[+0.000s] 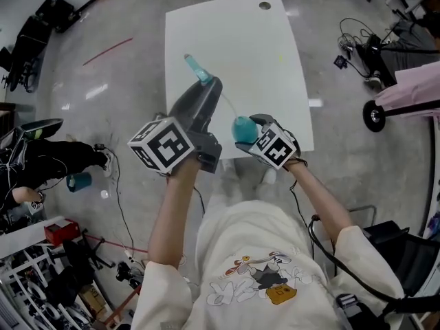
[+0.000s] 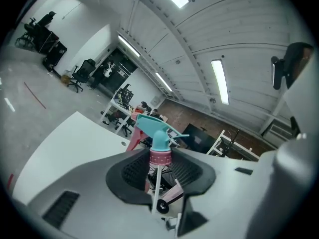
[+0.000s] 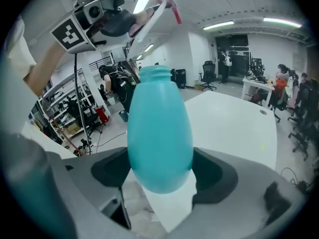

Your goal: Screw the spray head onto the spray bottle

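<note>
My left gripper (image 1: 208,84) is shut on the spray head (image 2: 158,132), a teal trigger top with a pink collar (image 2: 160,157) and a white dip tube (image 2: 156,183) hanging below; in the head view the teal spray head (image 1: 198,69) pokes out past the jaws over the white table (image 1: 261,40). My right gripper (image 1: 249,126) is shut on the teal egg-shaped spray bottle (image 3: 159,136), whose open neck (image 3: 157,72) points up. In the head view the spray bottle (image 1: 244,129) sits just right of the left gripper, near the table's front edge. The left gripper (image 3: 117,21) shows above the bottle in the right gripper view.
The white table has a round cable hole (image 1: 265,5) at its far end. On the grey floor lie cables (image 1: 117,184), a teal cup (image 1: 79,181) and a red box (image 1: 60,231) to the left; a wheeled pink-draped object (image 1: 409,95) stands to the right.
</note>
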The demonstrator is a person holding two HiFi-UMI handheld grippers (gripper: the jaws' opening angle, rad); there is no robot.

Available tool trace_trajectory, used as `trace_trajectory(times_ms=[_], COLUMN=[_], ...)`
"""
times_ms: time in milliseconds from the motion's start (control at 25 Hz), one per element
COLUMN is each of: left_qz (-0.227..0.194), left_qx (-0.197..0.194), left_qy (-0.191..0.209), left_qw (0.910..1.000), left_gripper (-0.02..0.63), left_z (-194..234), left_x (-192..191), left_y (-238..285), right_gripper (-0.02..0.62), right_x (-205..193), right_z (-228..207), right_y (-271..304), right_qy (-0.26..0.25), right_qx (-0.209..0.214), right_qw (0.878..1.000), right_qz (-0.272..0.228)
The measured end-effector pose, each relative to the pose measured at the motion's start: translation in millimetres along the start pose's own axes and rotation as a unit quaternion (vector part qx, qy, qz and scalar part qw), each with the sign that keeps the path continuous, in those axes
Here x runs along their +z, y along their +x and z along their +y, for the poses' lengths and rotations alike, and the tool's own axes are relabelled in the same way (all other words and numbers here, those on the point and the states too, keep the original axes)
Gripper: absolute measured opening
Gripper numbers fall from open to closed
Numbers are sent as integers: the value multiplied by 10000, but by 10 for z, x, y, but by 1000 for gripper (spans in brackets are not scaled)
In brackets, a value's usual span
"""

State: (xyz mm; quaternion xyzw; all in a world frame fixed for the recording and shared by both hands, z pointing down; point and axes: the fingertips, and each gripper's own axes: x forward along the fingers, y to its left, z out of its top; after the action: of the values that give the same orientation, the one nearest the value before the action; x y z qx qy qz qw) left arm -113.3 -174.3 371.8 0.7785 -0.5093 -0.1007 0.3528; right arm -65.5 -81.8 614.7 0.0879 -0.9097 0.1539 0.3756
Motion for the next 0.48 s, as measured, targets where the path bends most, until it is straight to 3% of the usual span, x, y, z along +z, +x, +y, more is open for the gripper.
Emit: trace_trajectory(times_ms=[320,480], left_qz=[25,-9], left_qx=[235,139], left_qy=[613,824], left_qw=[9978,9965], left_gripper=[138,138], left_z=[-15,-51], left_x=[-160,-235], left_y=[73,186], right_gripper=[388,388], right_x=[90,122], right_z=[51,-43], right_y=[-121,-165], right_qy=[-11,50], right_qx=[260,363], right_qw=[9997,9993], right_qz=[-13,114])
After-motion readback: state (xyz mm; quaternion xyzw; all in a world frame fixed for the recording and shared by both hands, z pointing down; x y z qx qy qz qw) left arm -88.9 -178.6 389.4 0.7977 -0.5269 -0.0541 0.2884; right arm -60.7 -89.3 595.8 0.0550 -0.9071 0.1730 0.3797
